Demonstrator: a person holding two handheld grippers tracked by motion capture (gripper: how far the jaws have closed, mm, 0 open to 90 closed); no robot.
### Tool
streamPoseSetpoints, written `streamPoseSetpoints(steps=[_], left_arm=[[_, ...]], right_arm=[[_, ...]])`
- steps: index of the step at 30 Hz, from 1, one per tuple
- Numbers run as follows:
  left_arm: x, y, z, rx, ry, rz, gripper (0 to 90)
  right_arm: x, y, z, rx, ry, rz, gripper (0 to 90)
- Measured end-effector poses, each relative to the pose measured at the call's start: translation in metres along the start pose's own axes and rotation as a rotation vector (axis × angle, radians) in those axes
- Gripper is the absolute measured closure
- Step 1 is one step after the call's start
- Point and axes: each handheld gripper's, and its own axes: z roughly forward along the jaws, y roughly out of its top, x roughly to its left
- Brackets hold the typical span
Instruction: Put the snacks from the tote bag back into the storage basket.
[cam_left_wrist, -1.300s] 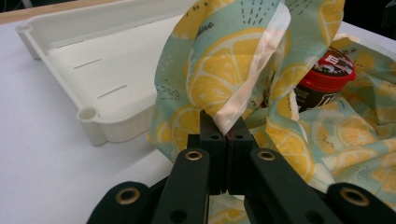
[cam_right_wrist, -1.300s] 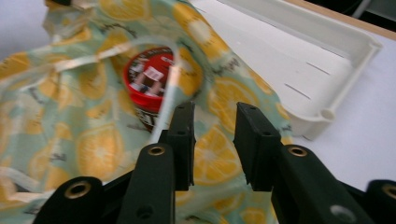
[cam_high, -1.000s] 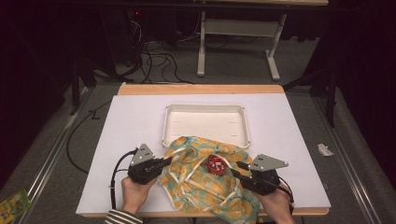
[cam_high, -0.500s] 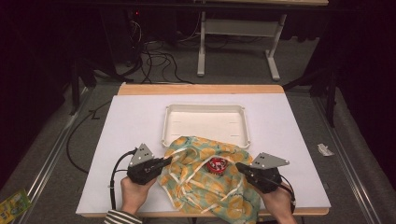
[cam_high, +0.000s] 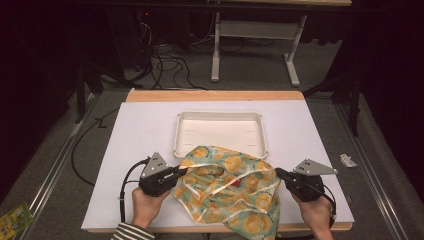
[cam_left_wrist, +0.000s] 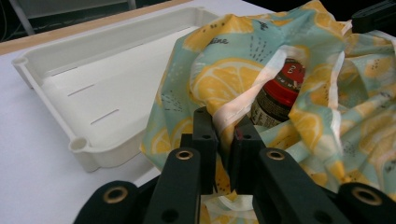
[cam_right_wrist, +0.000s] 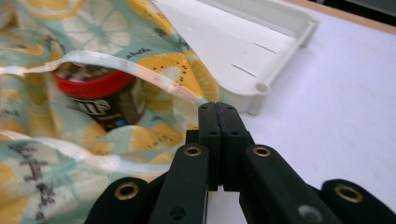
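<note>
Left claw (cam_left_wrist: 223, 135) pinches bag (cam_left_wrist: 280, 93) hem; jar (cam_left_wrist: 275, 95) mostly hidden inside.

The cloth bag (cam_high: 230, 187) is pale teal, printed with yellow lemon slices and edged in cream trim. Inside it, a dark jar (cam_left_wrist: 275, 100) wears a red lid. Behind the bag lies a white tray (cam_high: 220, 131) on the white counter (cam_high: 140, 135) with its wooden far edge.
</note>
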Motion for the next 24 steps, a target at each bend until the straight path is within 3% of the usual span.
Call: streamPoseSetpoints(steps=[14, 20, 24], left_arm=[[-0.002, -0.004, 0.01, 0.032, -0.002, 0.004, 74.6], [-0.004, -0.006, 0.014, 0.047, 0.002, 0.014, 71.9], [-0.002, -0.012, 0.018, 0.057, 0.001, -0.005, 68.8]], right_arm=[[-0.032, -0.022, 0.015, 0.064, -0.058, 0.089, 90.0], [-0.04, -0.027, 0.02, 0.088, -0.08, 0.108, 90.0], [-0.047, -0.034, 0.024, 0.11, -0.089, 0.116, 90.0]])
